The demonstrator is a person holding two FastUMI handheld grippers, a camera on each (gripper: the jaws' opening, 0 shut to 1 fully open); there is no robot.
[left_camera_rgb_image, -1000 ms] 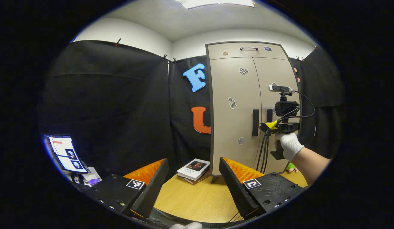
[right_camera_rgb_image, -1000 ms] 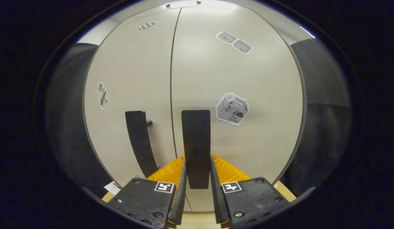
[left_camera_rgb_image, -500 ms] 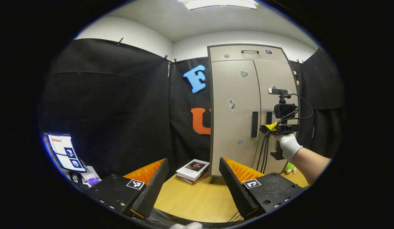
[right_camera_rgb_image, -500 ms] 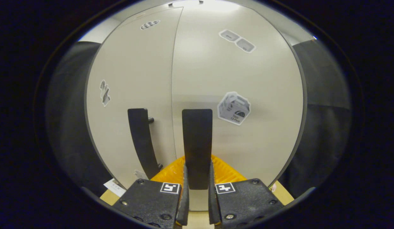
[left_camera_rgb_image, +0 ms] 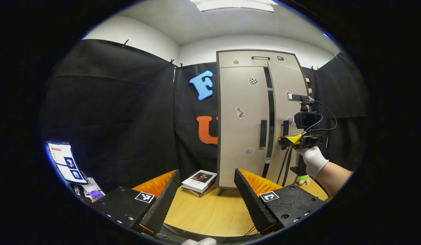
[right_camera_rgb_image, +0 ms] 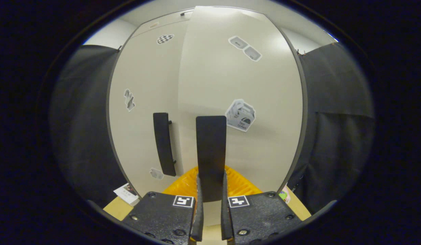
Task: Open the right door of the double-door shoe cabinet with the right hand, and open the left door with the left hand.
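In the left gripper view, the left gripper (left_camera_rgb_image: 206, 195) sits at 6 o'clock with its jaws spread wide over the wooden tabletop (left_camera_rgb_image: 210, 217), holding nothing. The shoe cabinet (left_camera_rgb_image: 256, 115) stands upright at about 1 o'clock from the view's centre, at the tabletop's far edge. Its left door (left_camera_rgb_image: 241, 122) lies flush, with the left handle (left_camera_rgb_image: 263, 133) untouched. The right door (left_camera_rgb_image: 288, 112) is swung slightly out, a dark gap showing between the two doors. At 3 o'clock a gloved hand (left_camera_rgb_image: 314, 160) holds the right gripper (left_camera_rgb_image: 284, 139) against the right handle (left_camera_rgb_image: 285, 127). A stack of books (left_camera_rgb_image: 199, 182) lies at the cabinet's foot, toward 6 o'clock. A lit screen (left_camera_rgb_image: 64, 161) sits at 9 o'clock.

In the right gripper view, the right gripper (right_camera_rgb_image: 211, 217) is at 6 o'clock, its jaws pinching the lower end of the right handle (right_camera_rgb_image: 211, 153), which stands upright at the centre. The right door (right_camera_rgb_image: 241, 102) tilts outward from the left door (right_camera_rgb_image: 146, 102). The left handle (right_camera_rgb_image: 164, 143) is just beside, toward 9 o'clock.
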